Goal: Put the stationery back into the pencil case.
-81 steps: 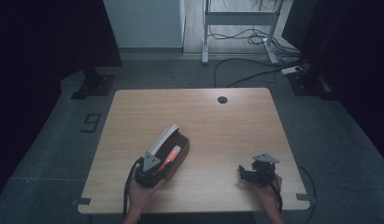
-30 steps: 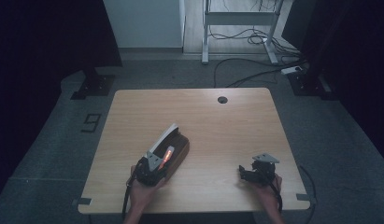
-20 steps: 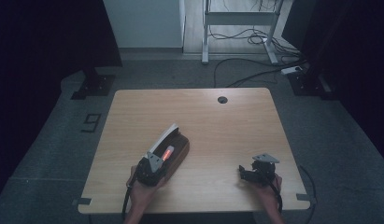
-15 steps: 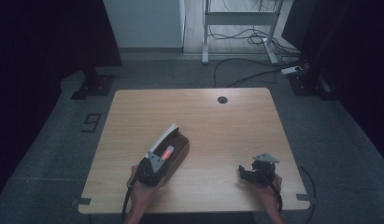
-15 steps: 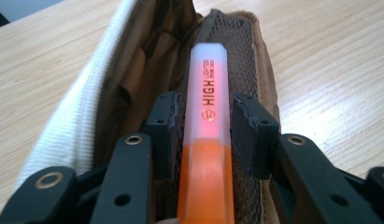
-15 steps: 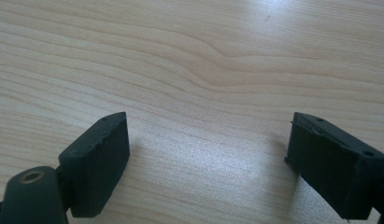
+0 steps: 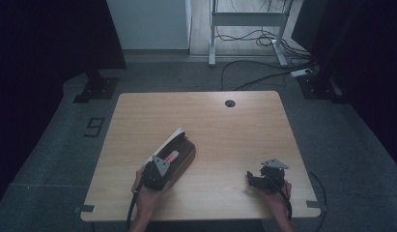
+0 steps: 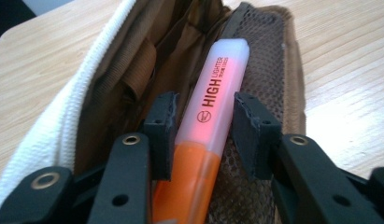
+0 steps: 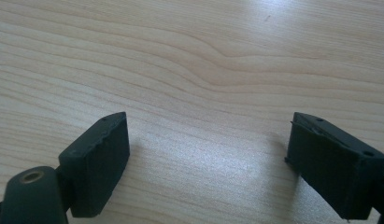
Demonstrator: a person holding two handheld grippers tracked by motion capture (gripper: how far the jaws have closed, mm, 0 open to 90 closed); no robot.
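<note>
A brown fabric pouch (image 7: 182, 153) with a white zip edge lies open on the table's near left. In the left gripper view an orange highlighter (image 8: 217, 93) with a pale pink cap rests inside the pouch (image 8: 269, 60), cap pointing away. My left gripper (image 8: 203, 100) straddles the highlighter's barrel. Its jaws have just been opening: one pad touches the barrel and a sliver of gap shows at the other. From above, the left gripper (image 7: 166, 163) reaches into the pouch over the highlighter (image 7: 172, 156). My right gripper (image 9: 208, 140) stands wide open over bare wood, low at the near right (image 7: 253, 179).
The wooden table (image 7: 225, 130) has a round cable hole (image 7: 230, 103) near its far edge. Both hands hold the grippers close to the front edge. Beyond the table are grey carpet, a metal desk frame (image 7: 244, 19) and loose cables.
</note>
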